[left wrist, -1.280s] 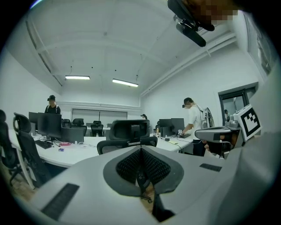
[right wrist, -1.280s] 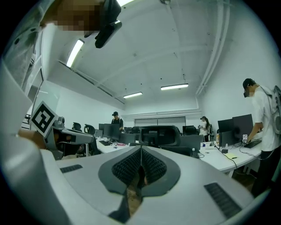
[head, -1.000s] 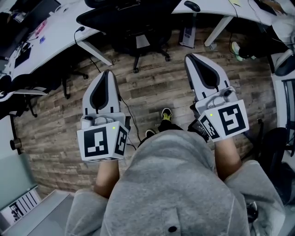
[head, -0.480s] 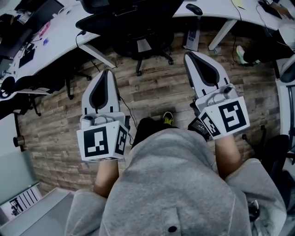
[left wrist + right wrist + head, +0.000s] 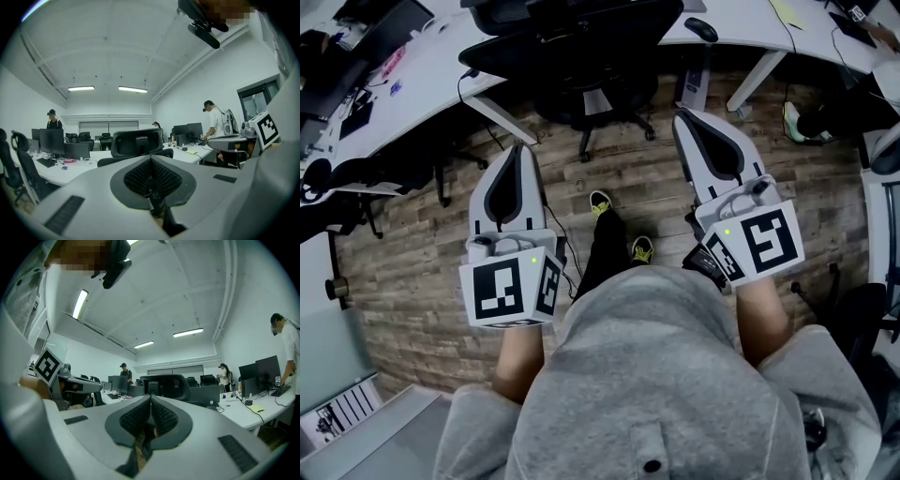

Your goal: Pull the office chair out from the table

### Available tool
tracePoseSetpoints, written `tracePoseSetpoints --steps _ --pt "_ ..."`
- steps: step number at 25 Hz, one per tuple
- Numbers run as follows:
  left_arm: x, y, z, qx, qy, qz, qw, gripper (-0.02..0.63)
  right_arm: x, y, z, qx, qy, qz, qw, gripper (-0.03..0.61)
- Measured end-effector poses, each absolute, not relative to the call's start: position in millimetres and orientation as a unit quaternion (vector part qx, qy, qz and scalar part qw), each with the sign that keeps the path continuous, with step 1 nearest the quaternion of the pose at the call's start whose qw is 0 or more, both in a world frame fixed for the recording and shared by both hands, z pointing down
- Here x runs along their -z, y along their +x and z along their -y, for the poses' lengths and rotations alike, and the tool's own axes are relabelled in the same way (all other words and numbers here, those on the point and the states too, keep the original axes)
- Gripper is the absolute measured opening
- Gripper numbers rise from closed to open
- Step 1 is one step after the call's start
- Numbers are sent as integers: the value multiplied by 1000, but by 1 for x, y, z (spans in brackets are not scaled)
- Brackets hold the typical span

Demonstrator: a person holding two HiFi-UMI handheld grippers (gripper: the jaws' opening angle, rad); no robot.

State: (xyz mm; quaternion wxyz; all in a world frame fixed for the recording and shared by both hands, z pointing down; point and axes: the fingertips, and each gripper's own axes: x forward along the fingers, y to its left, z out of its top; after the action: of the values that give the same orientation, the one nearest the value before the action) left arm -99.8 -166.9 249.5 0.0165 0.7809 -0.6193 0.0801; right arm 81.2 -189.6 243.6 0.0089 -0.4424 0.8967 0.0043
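Tools shut and empty, we stand facing a row of white tabletops. Our left tool (image 5: 518,150) and our right tool (image 5: 684,120) each have both jaws pressed together with nothing pinched between them, and both point forward, roughly level, side by side and apart. Ahead of the tips, touched by neither, sits the black office chair (image 5: 581,42), its seat and back pushed in against the white tabletop (image 5: 417,89) and its wheeled base on the wood-plank floor (image 5: 628,178). Seen along the left tool's closed jaws, the chair's headrest rises just above the tips with the tabletop stretching behind it; the view along the right tool shows the same headrest centred over its jaws. Below the tools we see our grey sweatshirt (image 5: 656,375) and two shoes (image 5: 600,202) with yellow-green trim on the floor. A computer mouse (image 5: 700,29) lies on the tabletop to the right of the chair. Dark monitors (image 5: 51,140) line the tabletops, and several people (image 5: 214,119) stand further back under ceiling strip lights (image 5: 108,88).
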Motion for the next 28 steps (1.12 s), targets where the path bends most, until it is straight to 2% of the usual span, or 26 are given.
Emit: tracePoseSetpoints --steps 28 --pt "-267 -139 294 -71 781 619 39 11 -256 72 317 -22 -458 -887 -43 29"
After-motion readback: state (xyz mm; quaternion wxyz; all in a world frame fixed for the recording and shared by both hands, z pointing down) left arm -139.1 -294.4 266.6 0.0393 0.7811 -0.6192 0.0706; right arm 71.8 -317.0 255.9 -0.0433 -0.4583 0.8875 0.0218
